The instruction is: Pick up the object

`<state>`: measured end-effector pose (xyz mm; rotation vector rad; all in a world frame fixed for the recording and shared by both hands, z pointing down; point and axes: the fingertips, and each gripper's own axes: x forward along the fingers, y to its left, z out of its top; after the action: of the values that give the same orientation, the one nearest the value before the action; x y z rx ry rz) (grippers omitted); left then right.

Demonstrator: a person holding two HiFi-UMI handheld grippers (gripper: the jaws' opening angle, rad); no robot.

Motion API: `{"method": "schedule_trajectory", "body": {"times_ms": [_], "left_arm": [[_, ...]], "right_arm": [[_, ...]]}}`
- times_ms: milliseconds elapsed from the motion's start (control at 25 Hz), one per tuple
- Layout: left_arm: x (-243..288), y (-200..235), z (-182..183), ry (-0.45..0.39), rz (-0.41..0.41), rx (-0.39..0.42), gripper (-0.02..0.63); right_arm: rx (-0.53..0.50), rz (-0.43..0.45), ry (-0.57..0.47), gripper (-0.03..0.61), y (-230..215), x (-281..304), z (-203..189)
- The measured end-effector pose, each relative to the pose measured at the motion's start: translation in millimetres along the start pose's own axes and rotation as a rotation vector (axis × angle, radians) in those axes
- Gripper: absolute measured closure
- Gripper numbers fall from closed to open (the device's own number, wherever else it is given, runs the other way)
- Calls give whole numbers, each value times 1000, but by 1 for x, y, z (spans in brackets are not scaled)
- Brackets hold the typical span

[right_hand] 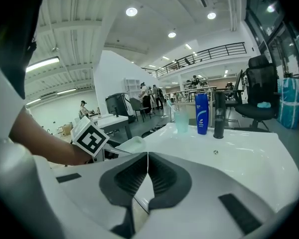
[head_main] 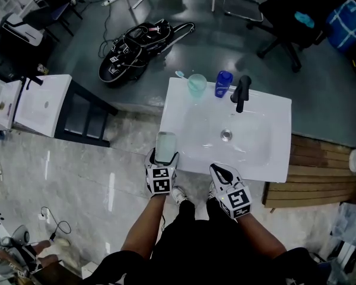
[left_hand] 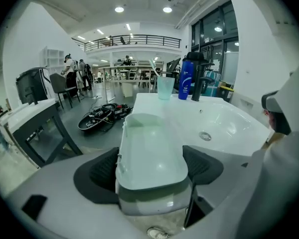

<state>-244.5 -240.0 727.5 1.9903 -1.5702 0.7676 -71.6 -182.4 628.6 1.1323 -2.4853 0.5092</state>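
Observation:
A pale green oblong box [head_main: 165,146] [left_hand: 150,156] sits between the jaws of my left gripper [head_main: 165,157] [left_hand: 152,168], which is shut on it at the front left corner of the white sink [head_main: 184,94]. In the right gripper view the box [right_hand: 123,146] shows as a pale shape beside the left gripper's marker cube. My right gripper [head_main: 223,172] [right_hand: 147,171] is shut with nothing in it, its pads touching, over the sink's front edge.
At the back of the sink stand a green cup with a toothbrush [head_main: 196,85], a blue bottle [head_main: 223,84] and a black tap [head_main: 241,93]. A drain [head_main: 226,135] lies in the basin. A white cabinet [head_main: 41,104] stands left, cables [head_main: 136,46] on the floor behind, wooden boards [head_main: 317,180] right.

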Motion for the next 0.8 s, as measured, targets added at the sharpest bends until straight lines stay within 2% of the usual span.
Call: {"method": "schedule_trajectory", "body": {"times_ms": [480, 800], "left_arm": [[-9, -5, 9, -45, -7, 3, 206], [-46, -15, 45, -128, 0, 7, 206]], "right_arm": [[-7, -3, -18, 560, -3, 0, 4], [-20, -27, -62, 560, -10, -6, 23]]}}
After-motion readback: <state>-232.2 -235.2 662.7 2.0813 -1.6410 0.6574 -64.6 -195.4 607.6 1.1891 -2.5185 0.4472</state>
